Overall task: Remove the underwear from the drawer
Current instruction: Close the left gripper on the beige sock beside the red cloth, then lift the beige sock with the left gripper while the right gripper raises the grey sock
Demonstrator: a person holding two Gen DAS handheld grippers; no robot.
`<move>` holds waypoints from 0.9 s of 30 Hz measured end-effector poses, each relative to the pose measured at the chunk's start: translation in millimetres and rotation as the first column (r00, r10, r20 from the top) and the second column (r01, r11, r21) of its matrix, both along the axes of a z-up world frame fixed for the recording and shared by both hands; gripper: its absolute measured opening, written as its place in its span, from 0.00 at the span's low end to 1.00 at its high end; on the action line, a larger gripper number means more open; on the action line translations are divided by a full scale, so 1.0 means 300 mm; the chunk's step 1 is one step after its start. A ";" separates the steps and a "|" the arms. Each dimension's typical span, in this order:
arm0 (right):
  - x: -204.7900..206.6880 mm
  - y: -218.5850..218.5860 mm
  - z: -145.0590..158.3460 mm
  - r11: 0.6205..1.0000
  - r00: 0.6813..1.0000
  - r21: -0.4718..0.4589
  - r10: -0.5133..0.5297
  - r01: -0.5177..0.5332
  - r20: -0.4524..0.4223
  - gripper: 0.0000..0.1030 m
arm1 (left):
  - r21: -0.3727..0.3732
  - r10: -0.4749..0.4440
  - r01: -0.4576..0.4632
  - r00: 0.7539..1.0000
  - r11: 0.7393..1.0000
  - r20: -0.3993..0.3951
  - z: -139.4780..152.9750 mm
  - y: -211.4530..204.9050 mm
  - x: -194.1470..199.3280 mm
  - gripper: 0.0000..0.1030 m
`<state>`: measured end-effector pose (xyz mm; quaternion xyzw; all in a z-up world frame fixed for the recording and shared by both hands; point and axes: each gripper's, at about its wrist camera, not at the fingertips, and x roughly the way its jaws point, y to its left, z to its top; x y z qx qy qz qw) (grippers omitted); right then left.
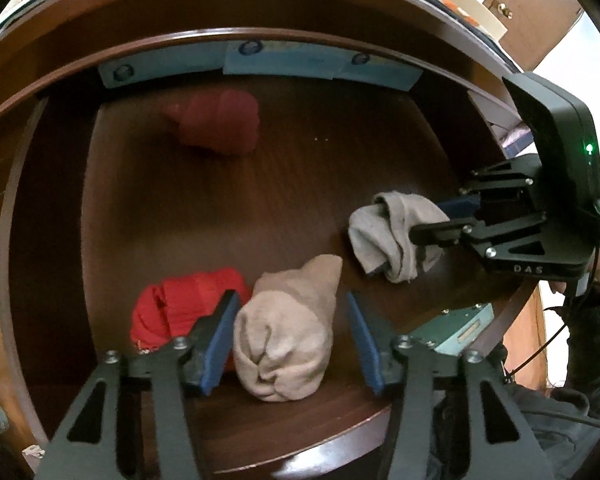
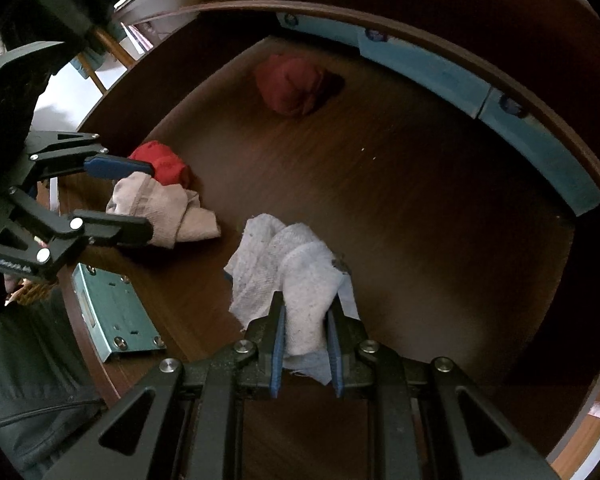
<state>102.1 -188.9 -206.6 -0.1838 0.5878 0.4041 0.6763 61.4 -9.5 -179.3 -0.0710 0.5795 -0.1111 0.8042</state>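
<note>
An open brown wooden drawer [image 1: 260, 208] [image 2: 420, 200] holds several rolled pieces of underwear. My left gripper [image 1: 296, 332] [image 2: 150, 200] points down around a beige bundle [image 1: 284, 344] [image 2: 180, 212]. The left pad touches the bundle, while a small gap shows at the right pad. A bright red bundle [image 1: 168, 308] [image 2: 160, 162] lies against the beige one. My right gripper [image 2: 306, 344] [image 1: 432, 220] is shut on a grey-white bundle [image 2: 296, 280] [image 1: 388, 236] just above the drawer floor. A dark red bundle [image 1: 220, 124] [image 2: 292, 88] sits alone near the back.
Light blue strips [image 1: 276, 60] [image 2: 420, 64] line the drawer's back wall. A metal lock plate [image 1: 460, 328] [image 2: 116, 316] is fixed inside the front panel. The drawer's side walls curve round both grippers. A person's dark clothing [image 2: 32, 380] is close to the front edge.
</note>
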 end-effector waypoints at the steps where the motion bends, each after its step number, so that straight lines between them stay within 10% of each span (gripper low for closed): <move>1: 0.008 0.003 -0.004 1.000 1.000 0.000 0.001 -0.001 -0.008 0.20 | -0.008 -0.002 0.002 1.000 1.000 0.001 -0.002 0.001 -0.002 0.37; 11: 0.064 -0.009 -0.023 0.999 0.996 0.046 -0.004 0.008 -0.086 0.23 | -0.035 -0.022 0.023 0.999 0.999 0.042 0.003 -0.009 -0.002 0.25; 27: -0.014 -0.029 0.065 0.998 0.990 0.070 0.000 -0.010 0.143 0.17 | -0.043 -0.025 0.034 0.980 0.998 0.196 0.100 -0.002 -0.035 0.23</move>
